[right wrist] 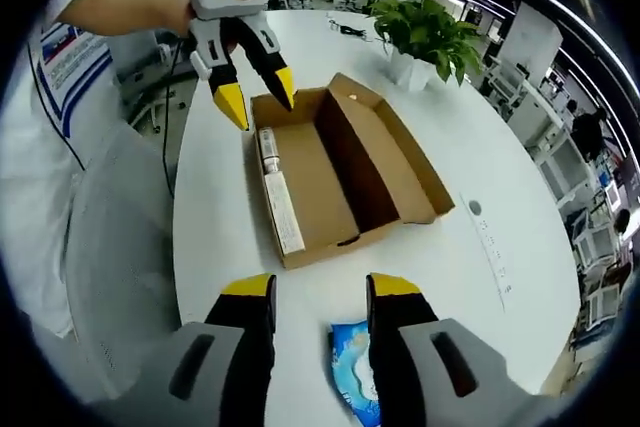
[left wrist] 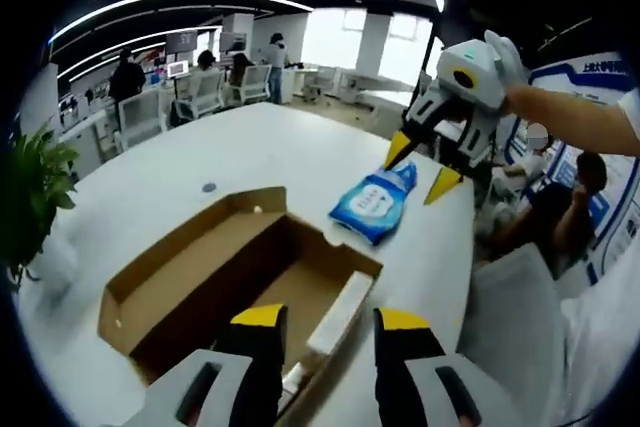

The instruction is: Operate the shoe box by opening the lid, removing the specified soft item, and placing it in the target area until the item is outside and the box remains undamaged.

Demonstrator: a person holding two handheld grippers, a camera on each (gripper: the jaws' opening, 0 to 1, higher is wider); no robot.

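The open cardboard shoe box (left wrist: 200, 277) lies on the white table (left wrist: 150, 187), lid folded back; a white strip (left wrist: 340, 312) runs along one inner wall. My left gripper (left wrist: 330, 319) is open over the box's near edge. The blue soft wipes pack (left wrist: 375, 202) lies flat on the table outside the box. My right gripper (left wrist: 420, 169) hangs open just over the pack's far end. In the right gripper view, the pack (right wrist: 352, 372) lies between my right gripper's (right wrist: 322, 287) spread jaws, with the box (right wrist: 390, 162) beyond and the left gripper (right wrist: 258, 97) open at its far end.
A potted plant (right wrist: 425, 37) stands on the table beyond the box, also at the left edge (left wrist: 35, 197). A small dark round spot (right wrist: 474, 208) marks the tabletop. A grey chair (right wrist: 110, 237) sits by the table edge. People and office chairs (left wrist: 200, 87) fill the background.
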